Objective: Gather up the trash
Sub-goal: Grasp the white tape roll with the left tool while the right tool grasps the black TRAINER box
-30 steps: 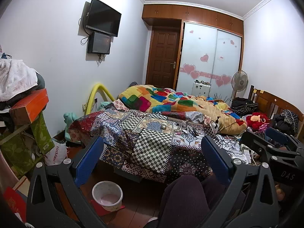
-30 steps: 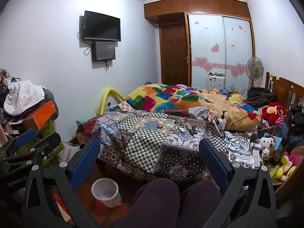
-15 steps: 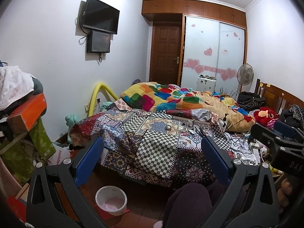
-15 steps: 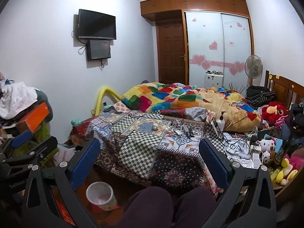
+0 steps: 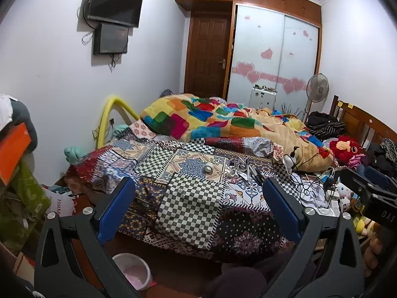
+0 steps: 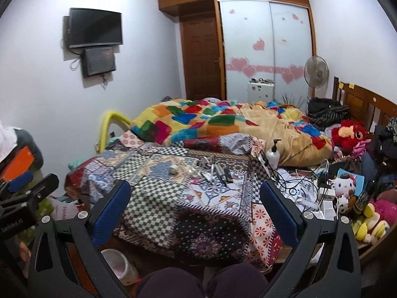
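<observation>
A bed with a patchwork cover (image 5: 193, 198) fills the middle of both views. On it lie a small white roll (image 5: 208, 167), seen also in the right wrist view (image 6: 173, 169), and several pens and bits of litter (image 6: 215, 171). A white and pink trash bin (image 5: 134, 270) stands on the floor below the bed's near edge, also in the right wrist view (image 6: 117, 265). My left gripper (image 5: 198, 198) is open and empty, held short of the bed. My right gripper (image 6: 196, 198) is open and empty too.
A colourful blanket (image 5: 211, 121) is heaped at the back. Cables, boxes and plush toys (image 6: 332, 193) crowd the right side by a pump bottle (image 6: 273, 154). A pile with an orange box (image 5: 15, 149) stands left. The person's knees (image 6: 198, 283) are at the bottom.
Both grippers have moved forward and up toward the bed, so the cover looks larger and the bin has slid to the lower edge. Both stayed open.
</observation>
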A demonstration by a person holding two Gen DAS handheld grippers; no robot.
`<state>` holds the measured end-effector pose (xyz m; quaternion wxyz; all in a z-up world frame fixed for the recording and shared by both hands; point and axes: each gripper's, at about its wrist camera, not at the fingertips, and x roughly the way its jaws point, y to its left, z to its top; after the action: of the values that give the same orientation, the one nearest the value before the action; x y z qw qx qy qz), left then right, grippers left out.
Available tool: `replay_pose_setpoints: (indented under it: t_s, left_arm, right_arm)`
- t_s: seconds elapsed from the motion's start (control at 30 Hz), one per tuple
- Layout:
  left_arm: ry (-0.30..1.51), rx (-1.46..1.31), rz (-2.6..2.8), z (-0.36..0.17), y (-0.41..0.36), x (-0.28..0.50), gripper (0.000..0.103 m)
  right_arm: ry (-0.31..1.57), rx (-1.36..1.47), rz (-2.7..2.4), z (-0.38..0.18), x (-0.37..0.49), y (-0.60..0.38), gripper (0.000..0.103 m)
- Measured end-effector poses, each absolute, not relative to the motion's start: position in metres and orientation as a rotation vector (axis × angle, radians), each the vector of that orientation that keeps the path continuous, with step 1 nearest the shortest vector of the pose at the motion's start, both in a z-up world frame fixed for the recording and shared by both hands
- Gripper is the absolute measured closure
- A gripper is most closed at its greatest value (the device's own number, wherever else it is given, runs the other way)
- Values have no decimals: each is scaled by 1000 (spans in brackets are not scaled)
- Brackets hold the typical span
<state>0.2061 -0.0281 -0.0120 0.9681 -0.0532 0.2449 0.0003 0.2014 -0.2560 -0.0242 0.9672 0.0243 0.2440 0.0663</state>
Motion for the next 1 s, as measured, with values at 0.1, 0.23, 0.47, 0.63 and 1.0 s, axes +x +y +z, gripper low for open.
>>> replay_pose_setpoints:
  t_s: [0.1, 0.23, 0.47, 0.63, 1.0]
  left_arm:
    - [547, -119, -44, -22, -34, 240, 0]
    - [588, -112, -50, -40, -42, 287, 0]
    - [715, -155, -78, -85, -47, 372, 0]
    - [798, -139, -61, -125, -47, 434, 0]
    - [843, -133, -70, -198, -51, 540, 3]
  right_arm:
    - [504, 31, 95, -31, 225, -265, 0]
    - [527, 14, 77, -41, 256, -274, 0]
    - [611, 19, 93, -72, 317, -288, 0]
    - [700, 46, 102, -104, 368, -299, 0]
    - [819, 13, 89, -170, 460, -304, 8]
